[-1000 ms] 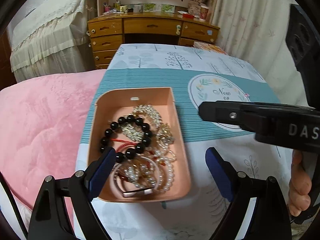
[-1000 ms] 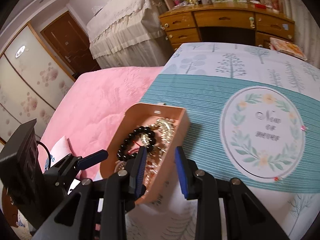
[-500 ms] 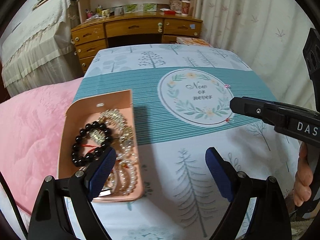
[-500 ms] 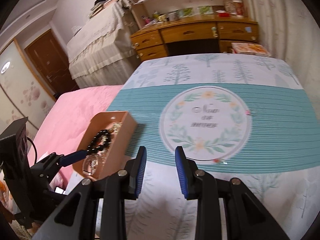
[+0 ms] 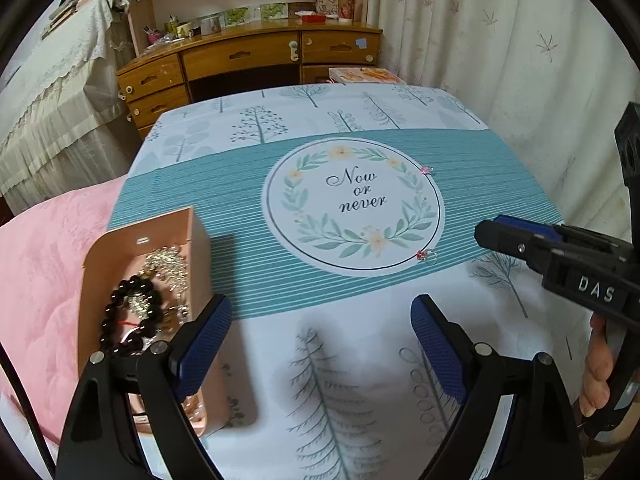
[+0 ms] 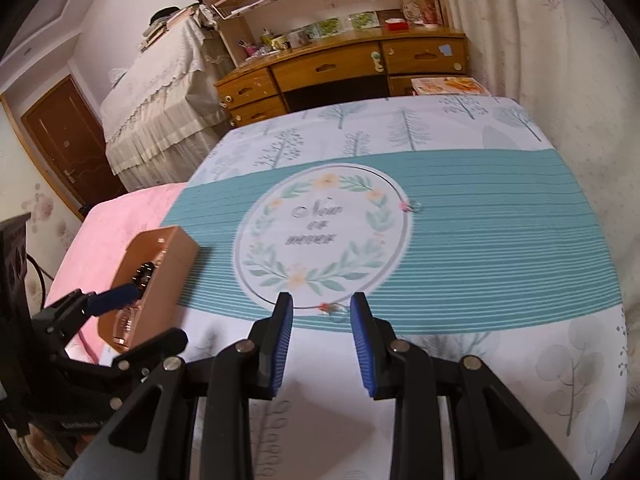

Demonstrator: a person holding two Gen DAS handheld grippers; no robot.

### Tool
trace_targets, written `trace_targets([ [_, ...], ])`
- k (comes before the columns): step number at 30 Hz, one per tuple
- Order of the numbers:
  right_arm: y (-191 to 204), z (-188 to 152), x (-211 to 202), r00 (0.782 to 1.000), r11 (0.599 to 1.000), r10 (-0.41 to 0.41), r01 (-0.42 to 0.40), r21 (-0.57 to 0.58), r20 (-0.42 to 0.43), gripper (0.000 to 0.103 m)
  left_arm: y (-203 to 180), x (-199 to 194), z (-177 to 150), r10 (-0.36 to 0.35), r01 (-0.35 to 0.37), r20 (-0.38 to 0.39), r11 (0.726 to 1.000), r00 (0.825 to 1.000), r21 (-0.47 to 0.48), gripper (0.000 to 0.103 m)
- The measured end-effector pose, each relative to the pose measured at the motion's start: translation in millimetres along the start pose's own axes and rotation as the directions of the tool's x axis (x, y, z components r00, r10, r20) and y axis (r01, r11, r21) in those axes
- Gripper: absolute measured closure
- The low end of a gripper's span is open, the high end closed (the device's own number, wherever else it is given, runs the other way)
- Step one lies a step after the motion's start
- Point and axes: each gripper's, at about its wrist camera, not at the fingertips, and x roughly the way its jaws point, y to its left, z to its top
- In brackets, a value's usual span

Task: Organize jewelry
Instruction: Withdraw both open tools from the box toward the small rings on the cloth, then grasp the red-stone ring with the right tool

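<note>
A peach box (image 5: 96,258) (image 6: 168,268) full of bracelets, with a black bead bracelet (image 5: 130,316) on top, sits at the table's left edge. Two small rings with pink stones lie on the cloth: a near ring (image 5: 426,255) (image 6: 332,309) and a far ring (image 5: 428,170) (image 6: 410,206). My left gripper (image 5: 320,344) is open and empty, just right of the box. My right gripper (image 6: 320,332) is open and empty, its fingertips just short of the near ring. It also shows in the left wrist view (image 5: 520,240).
The table wears a tree-print cloth with a teal band and a "Now or never" wreath (image 5: 354,204). A pink quilt (image 5: 44,264) lies left of the table. A wooden desk (image 5: 248,60) stands behind, curtains (image 5: 480,40) to the right.
Both grippers have swung right, away from the box. The box has slid to the left in both views and the near ring now sits between the right fingertips' line.
</note>
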Motion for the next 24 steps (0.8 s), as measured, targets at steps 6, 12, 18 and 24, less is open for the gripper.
trace_targets([
  [6, -12, -9, 17, 0.998, 0.997, -0.056, 0.054, -0.051, -0.040, 0.073, -7, 21, 4, -0.009, 0.009, -0.041, 1.000, 0.999, 0.001, 0.013],
  [12, -11, -17, 37, 0.993, 0.994, -0.060, 0.051, -0.098, -0.098, 0.073, -6, 38, 4, -0.029, 0.028, -0.080, 0.999, 0.996, -0.016, 0.013],
  [18, 5, -13, 54, 0.991, 0.981, -0.077, 0.056, -0.184, -0.109, 0.069, -1, 44, 4, -0.044, 0.042, -0.094, 0.999, 0.995, -0.030, 0.013],
  [24, 26, -11, 65, 0.990, 0.939, -0.113, 0.077, -0.335, -0.089, 0.068, 7, 46, 5, -0.051, 0.046, -0.095, 0.998, 0.994, -0.050, 0.013],
])
